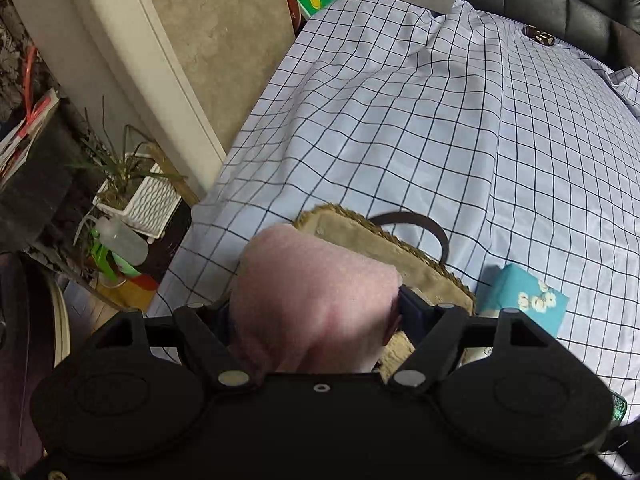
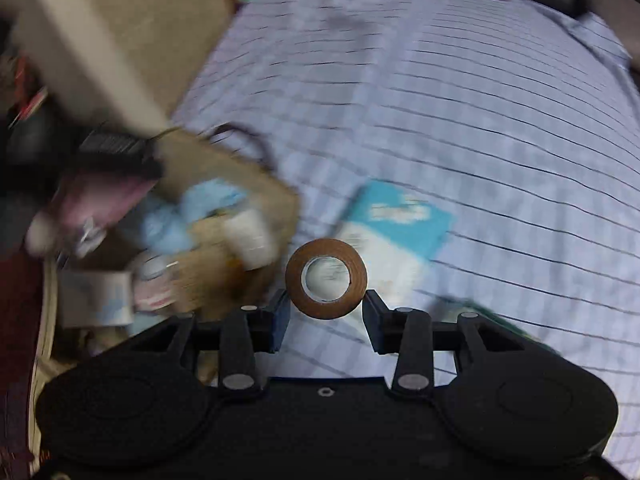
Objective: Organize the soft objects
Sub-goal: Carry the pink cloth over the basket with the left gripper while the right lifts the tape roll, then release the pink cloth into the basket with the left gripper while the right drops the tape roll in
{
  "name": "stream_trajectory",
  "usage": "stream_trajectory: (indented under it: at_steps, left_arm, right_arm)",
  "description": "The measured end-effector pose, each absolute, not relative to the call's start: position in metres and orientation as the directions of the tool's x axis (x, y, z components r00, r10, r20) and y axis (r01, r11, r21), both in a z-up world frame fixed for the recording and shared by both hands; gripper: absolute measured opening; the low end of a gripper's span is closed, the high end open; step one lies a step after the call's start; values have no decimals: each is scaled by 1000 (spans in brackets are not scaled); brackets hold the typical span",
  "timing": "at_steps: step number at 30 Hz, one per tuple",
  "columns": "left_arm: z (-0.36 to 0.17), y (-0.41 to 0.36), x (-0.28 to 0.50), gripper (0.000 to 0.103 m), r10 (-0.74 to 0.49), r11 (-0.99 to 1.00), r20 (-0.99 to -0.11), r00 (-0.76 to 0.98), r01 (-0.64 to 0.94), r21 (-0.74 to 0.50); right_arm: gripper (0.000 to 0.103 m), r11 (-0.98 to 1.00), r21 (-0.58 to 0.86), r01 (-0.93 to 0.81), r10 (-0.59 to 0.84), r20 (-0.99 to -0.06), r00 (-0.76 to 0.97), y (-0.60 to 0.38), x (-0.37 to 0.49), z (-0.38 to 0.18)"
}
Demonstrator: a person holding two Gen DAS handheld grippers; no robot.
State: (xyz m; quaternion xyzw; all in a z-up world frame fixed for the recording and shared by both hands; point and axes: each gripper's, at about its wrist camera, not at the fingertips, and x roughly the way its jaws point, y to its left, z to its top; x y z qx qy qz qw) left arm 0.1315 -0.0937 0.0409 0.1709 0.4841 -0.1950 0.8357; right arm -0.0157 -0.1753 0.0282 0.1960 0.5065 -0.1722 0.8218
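In the left wrist view, the left hand-held gripper (image 1: 316,312) is gripping a pink soft cloth (image 1: 316,292), its two fingers pressing on either side of the bundle at the lower centre of the frame. The cloth is hanging just above a woven basket (image 1: 400,256) with a dark handle, which is sitting on a bed covered by a checked sheet (image 1: 440,120). A teal packet (image 1: 520,300) printed with white flowers is lying on the sheet just to the right of the basket.

In the right wrist view, blurred by motion, the right hand-held gripper (image 2: 326,308) is clamping a brown roll of tape (image 2: 326,278) between its fingertips at the lower centre. The basket (image 2: 256,184) is showing at the left, holding a light blue soft item (image 2: 192,212) and a white container (image 2: 250,236). The teal packet (image 2: 404,216) is lying above and to the right of the tape.
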Motion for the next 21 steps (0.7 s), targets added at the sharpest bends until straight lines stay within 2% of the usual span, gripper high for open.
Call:
stream_trajectory:
  at_steps: [7, 10, 11, 12, 13, 21]
  left_arm:
    - [39, -91, 151, 73, -152, 863, -885, 440, 496, 98]
    - [37, -89, 155, 81, -172, 854, -883, 436, 513, 87]
    - [37, -88, 155, 84, -182, 851, -880, 439, 519, 82]
    - [37, -87, 155, 85, -185, 851, -876, 445, 519, 83]
    - [37, -86, 155, 86, -185, 852, -873, 450, 517, 86]
    - [35, -79, 154, 87, -177, 864, -880, 442, 498, 76]
  right_arm:
    - [39, 927, 180, 330, 6, -886, 464, -113, 19, 25]
    - [40, 936, 193, 295, 27, -875, 484, -103, 29, 24]
    - [43, 937, 195, 291, 28, -870, 492, -101, 31, 22]
    - [54, 937, 195, 291, 26, -867, 498, -100, 33, 22]
    - [56, 938, 194, 288, 24, -864, 504, -98, 34, 21]
    - [55, 931, 184, 315, 11, -877, 480, -111, 32, 14]
